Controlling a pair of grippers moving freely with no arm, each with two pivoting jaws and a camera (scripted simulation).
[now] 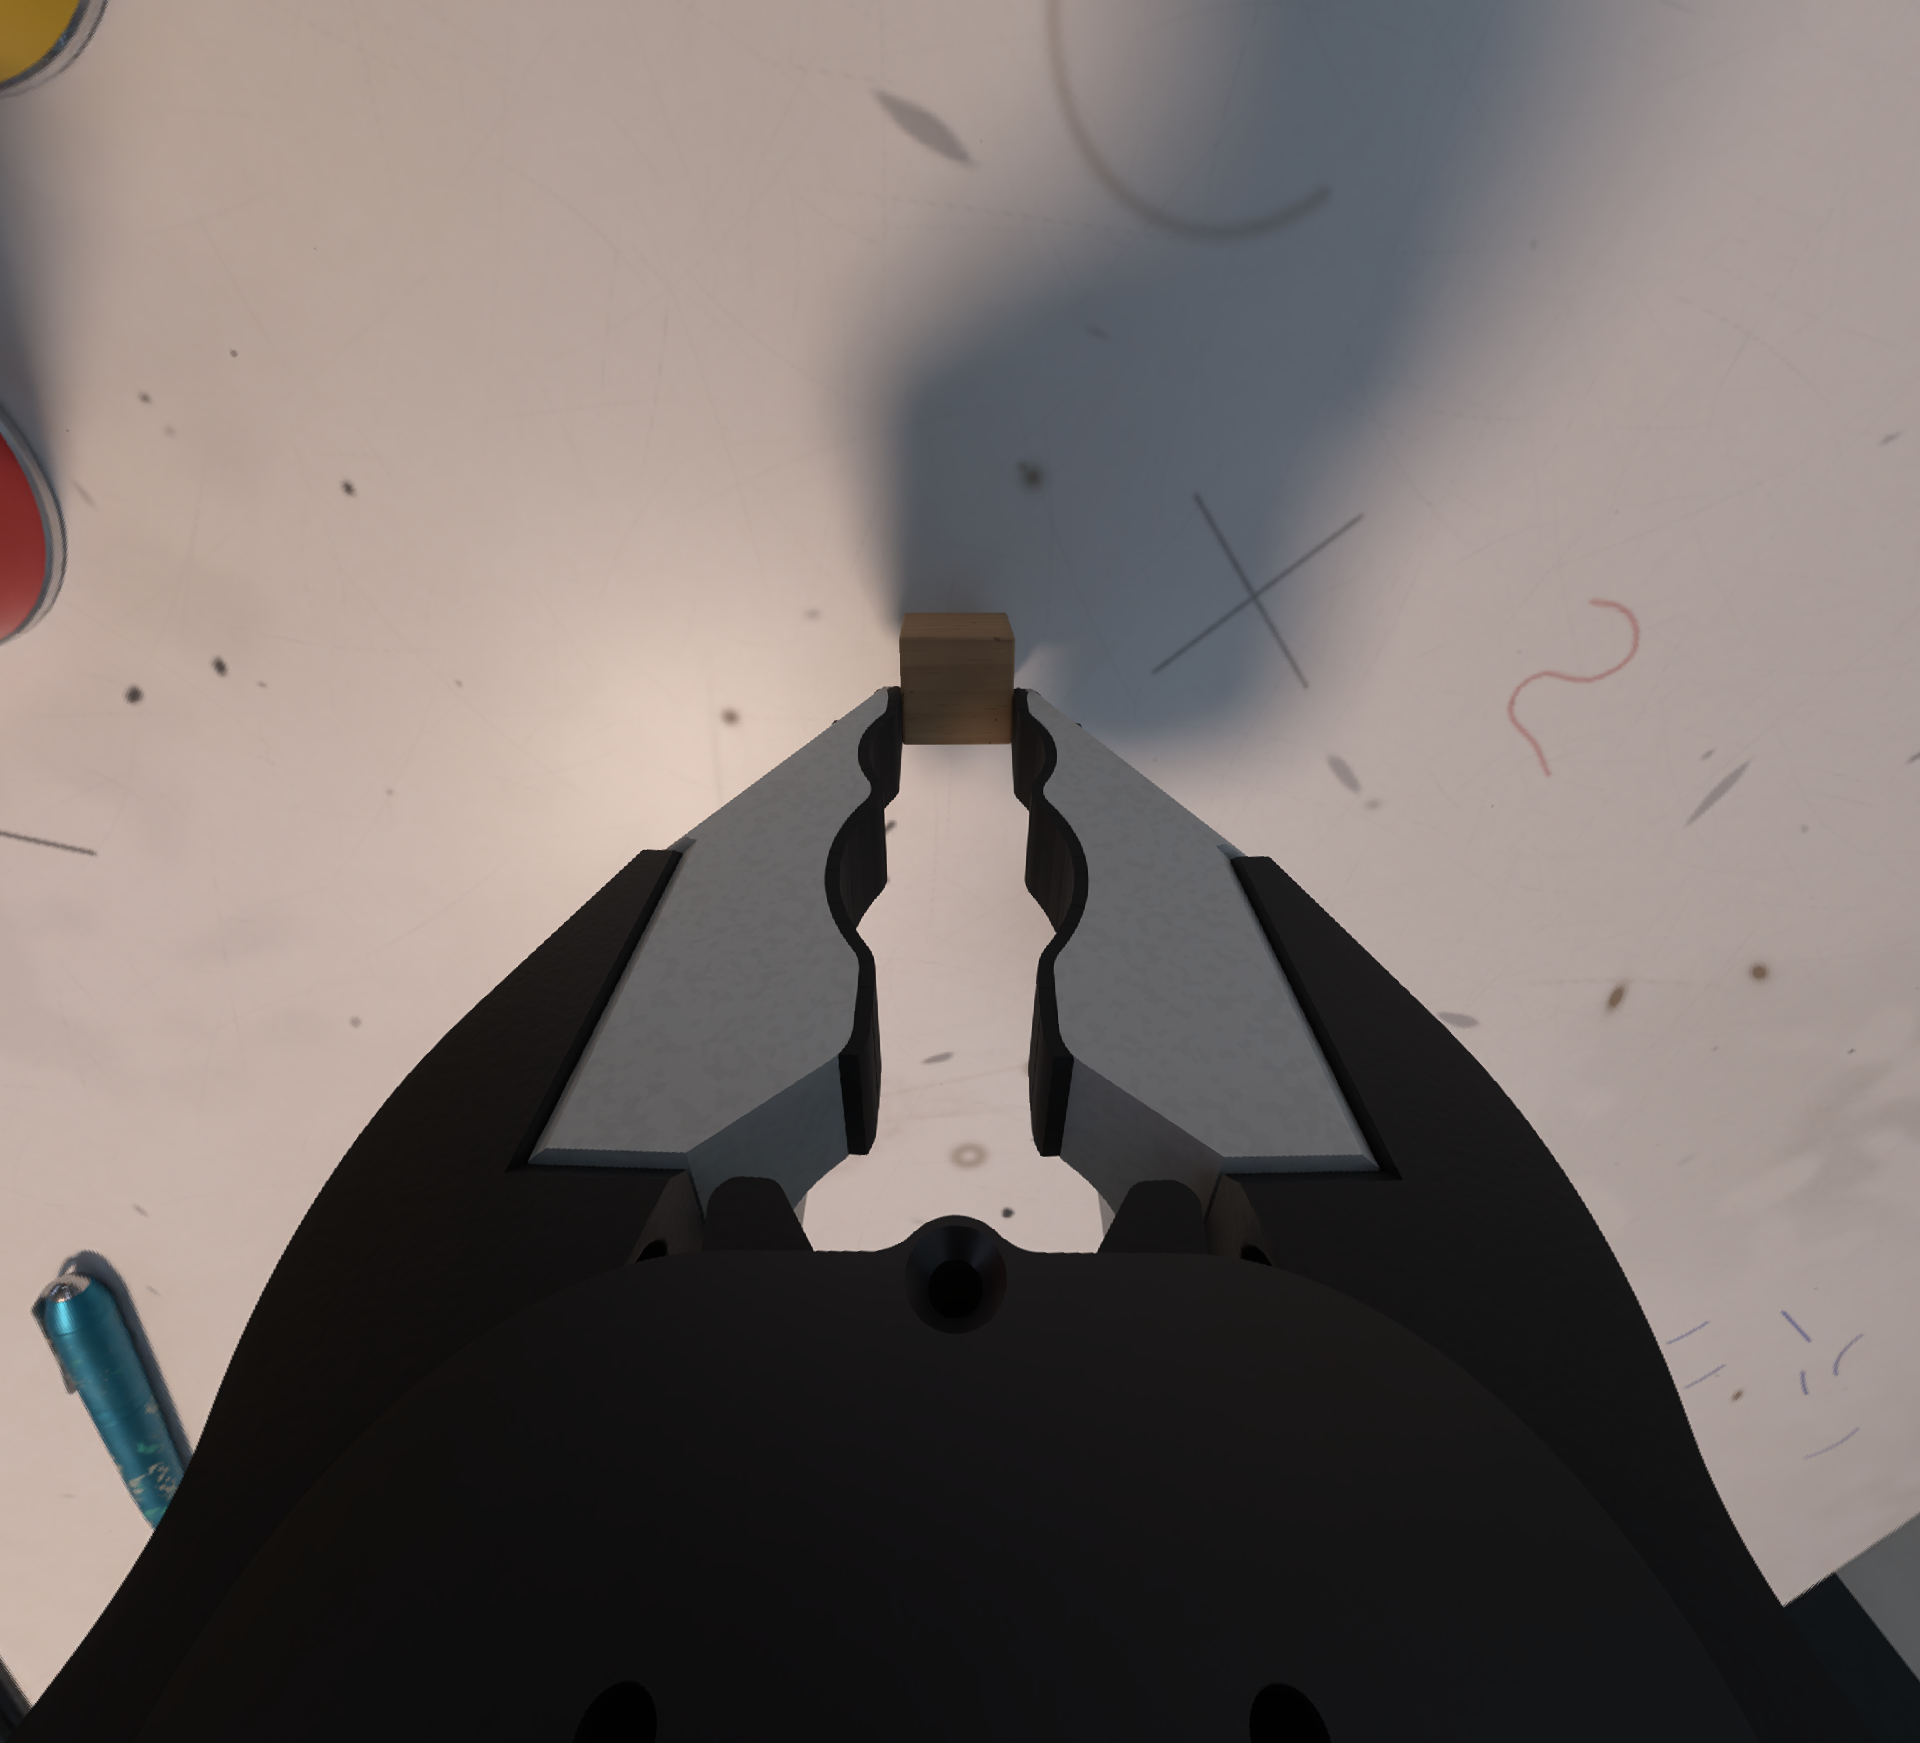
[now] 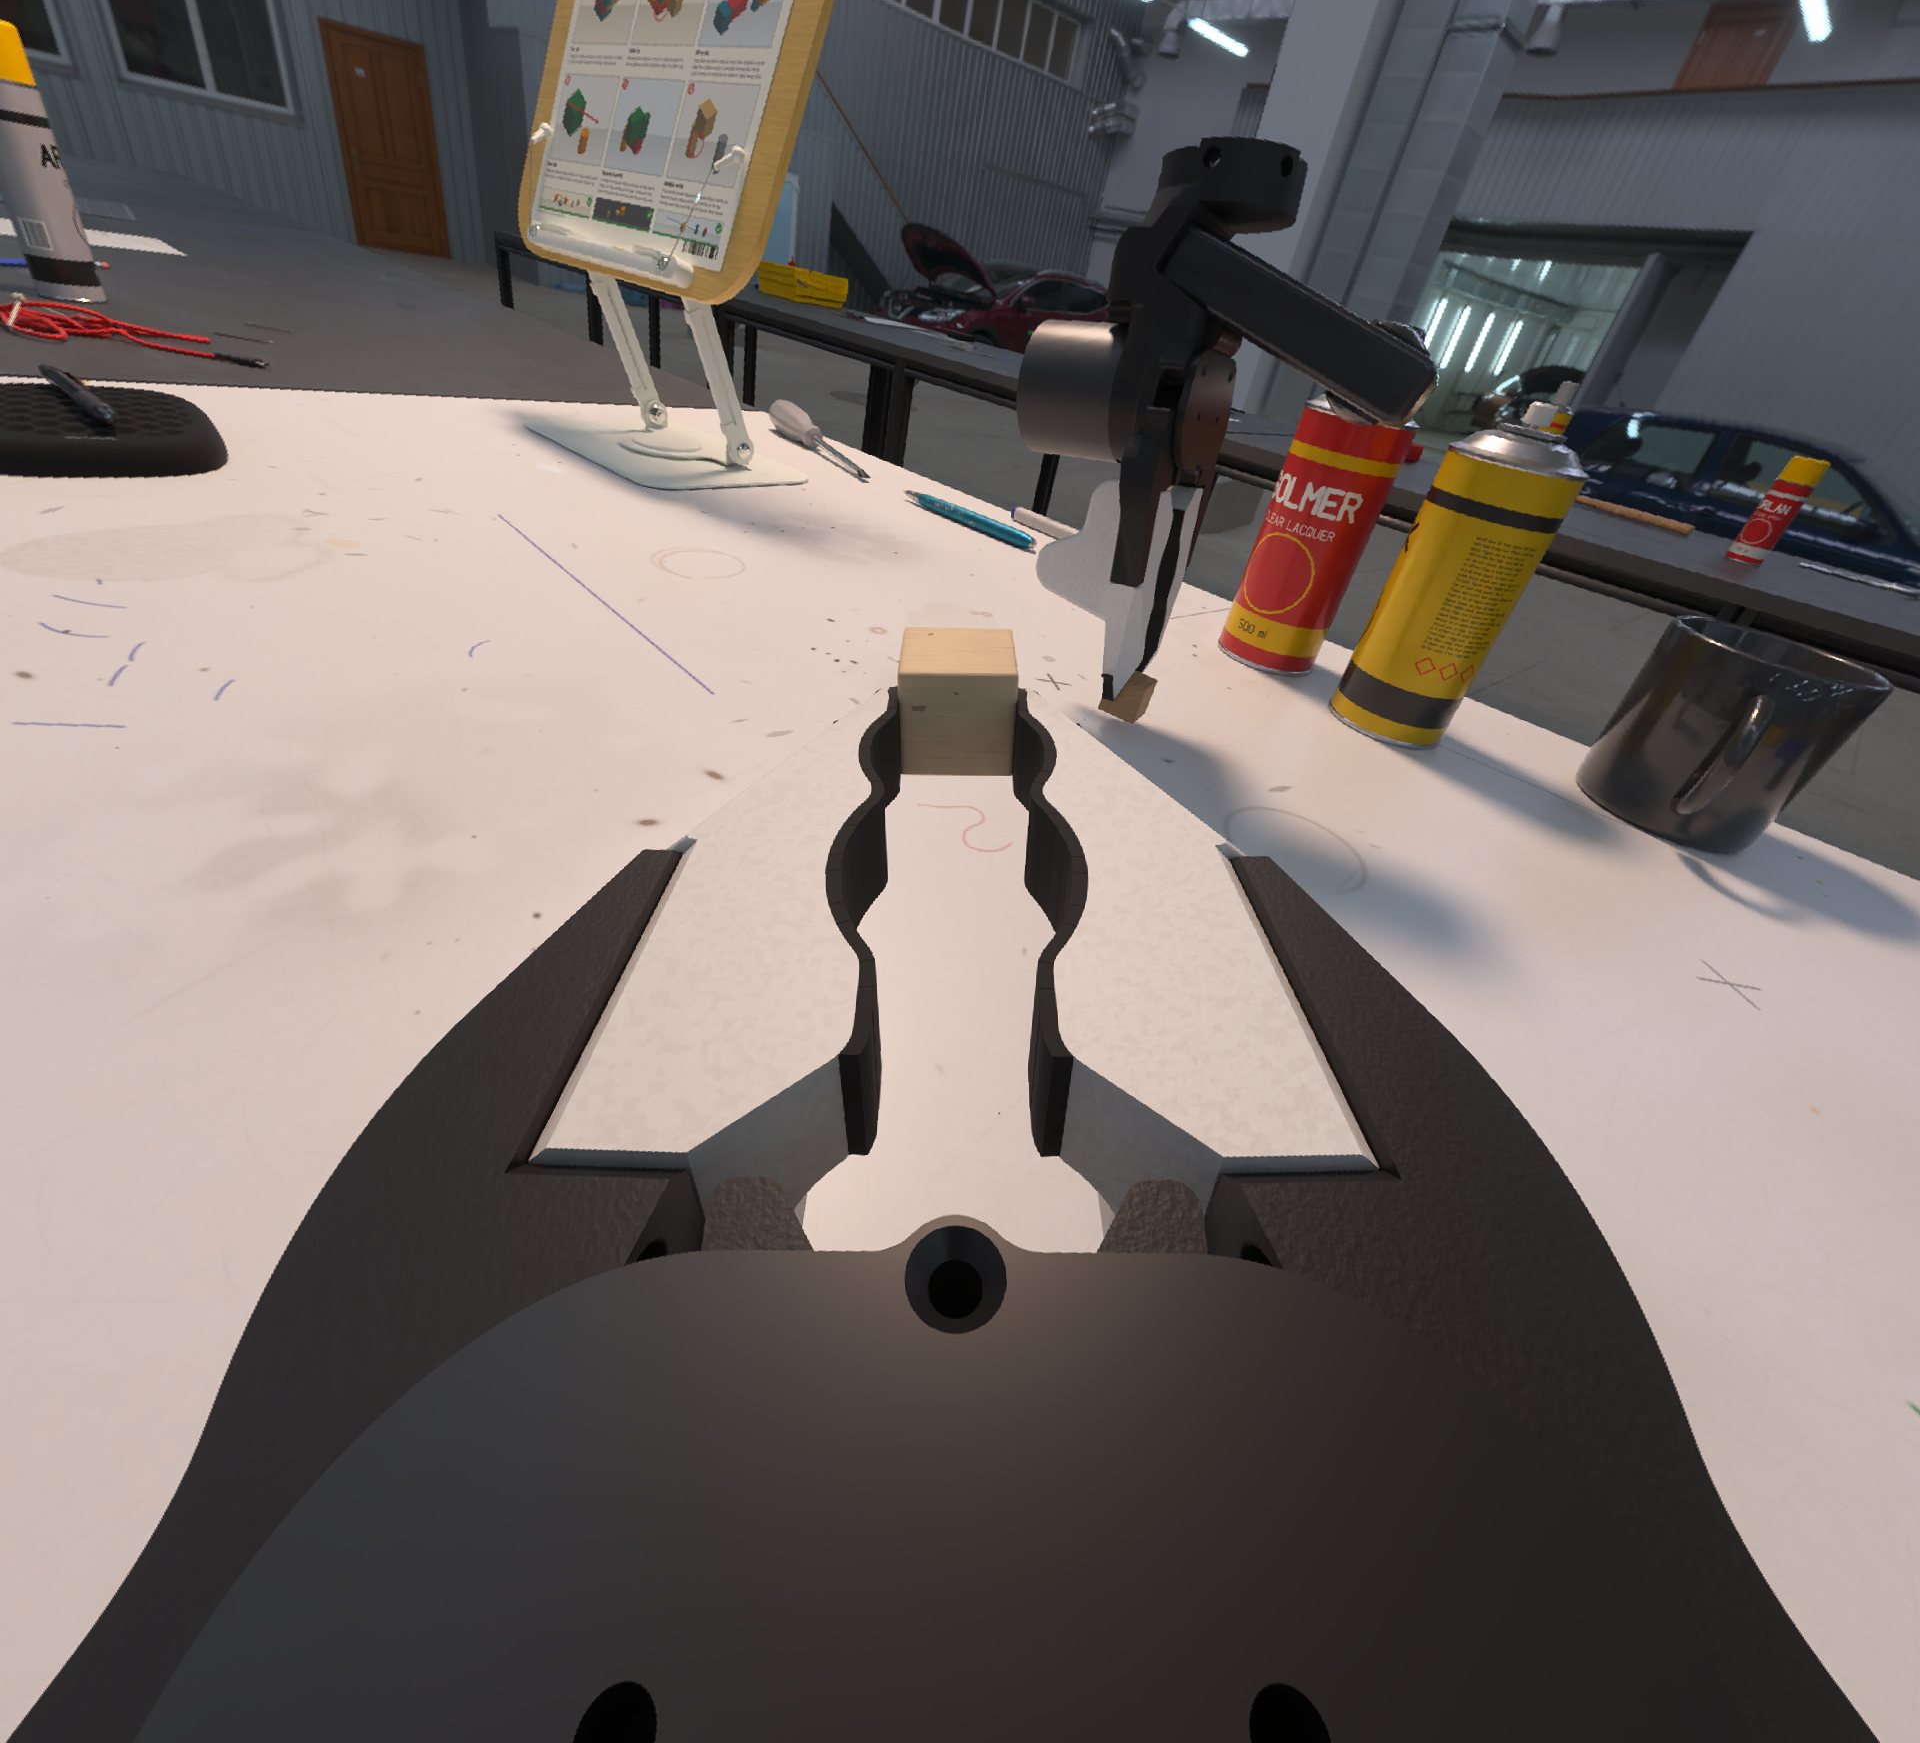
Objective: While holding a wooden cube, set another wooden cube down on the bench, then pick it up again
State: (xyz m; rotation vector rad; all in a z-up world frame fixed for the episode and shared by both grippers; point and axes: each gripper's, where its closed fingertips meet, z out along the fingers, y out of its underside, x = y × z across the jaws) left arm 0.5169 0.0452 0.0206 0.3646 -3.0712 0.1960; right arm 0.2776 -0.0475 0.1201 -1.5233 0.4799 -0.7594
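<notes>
In the left wrist view my left gripper (image 1: 956, 708) points down at the white bench (image 1: 520, 446) and is shut on a small wooden cube (image 1: 954, 670) held at its fingertips. In the right wrist view my right gripper (image 2: 956, 729) is shut on a second, paler wooden cube (image 2: 956, 685), held above the bench (image 2: 416, 810). That view also shows the left gripper (image 2: 1127, 694) farther off to the right, nearly upright, with its cube (image 2: 1132, 701) at or just above the bench top; I cannot tell whether it touches.
A red spray can (image 2: 1311, 540), a yellow spray can (image 2: 1455, 592) and a dark mug (image 2: 1725, 737) stand right of the left gripper. An instruction board on a stand (image 2: 675, 62), a screwdriver (image 2: 816, 436), a teal pen (image 2: 971, 519) and a black pad (image 2: 104, 436) lie farther back.
</notes>
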